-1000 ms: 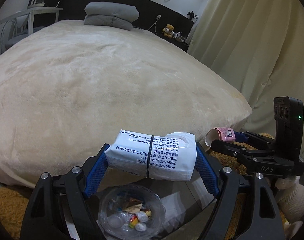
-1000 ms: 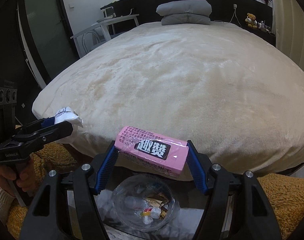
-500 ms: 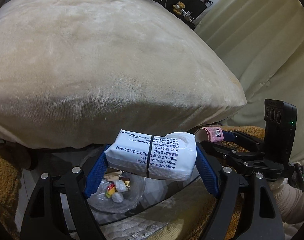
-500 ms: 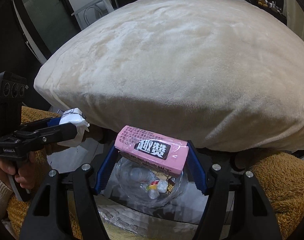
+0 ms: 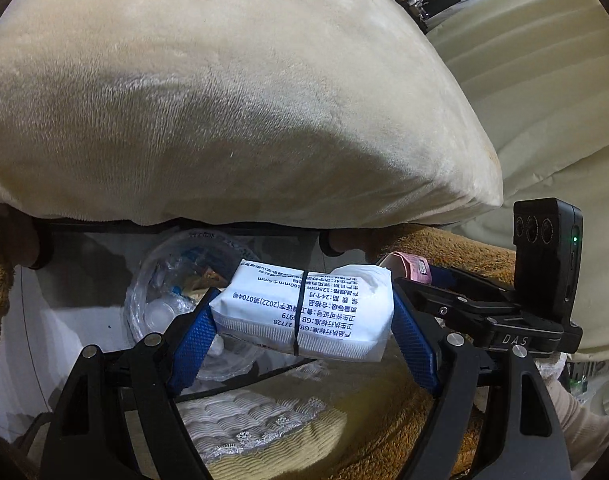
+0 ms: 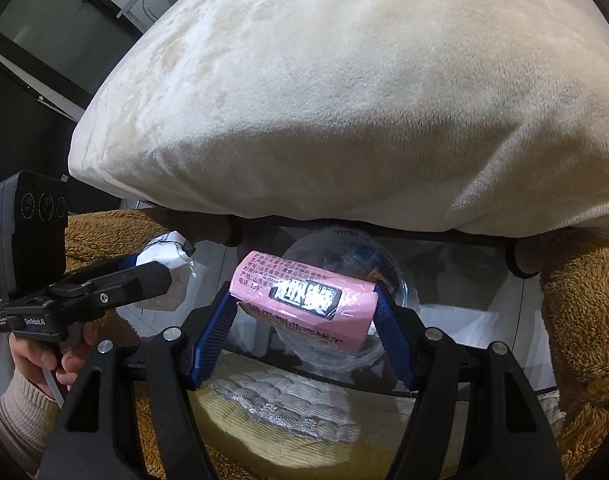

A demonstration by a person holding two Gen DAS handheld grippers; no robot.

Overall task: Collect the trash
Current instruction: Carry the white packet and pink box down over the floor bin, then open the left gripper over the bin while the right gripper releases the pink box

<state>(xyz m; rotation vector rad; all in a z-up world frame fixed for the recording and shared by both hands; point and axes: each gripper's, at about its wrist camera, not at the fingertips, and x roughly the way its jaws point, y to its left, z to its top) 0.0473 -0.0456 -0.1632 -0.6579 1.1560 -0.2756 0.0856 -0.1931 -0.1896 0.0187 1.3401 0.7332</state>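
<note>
My left gripper is shut on a white tissue pack with blue print, held level between the blue pads. My right gripper is shut on a pink tissue pack with a black label. Both hang over a clear plastic bin bag holding several wrappers; in the right wrist view it lies just behind the pink pack. The right gripper shows at the right of the left wrist view, and the left gripper at the left of the right wrist view.
A bed with a cream plush blanket fills the upper half of both views, its edge overhanging the bag. A brown fuzzy rug lies on both sides. A glass surface and a lace mat are below. Curtains hang at right.
Both grippers have tilted downward and moved toward the bag, still holding their packs. The bag now sits higher in both views and the bed's far end has left the frame.
</note>
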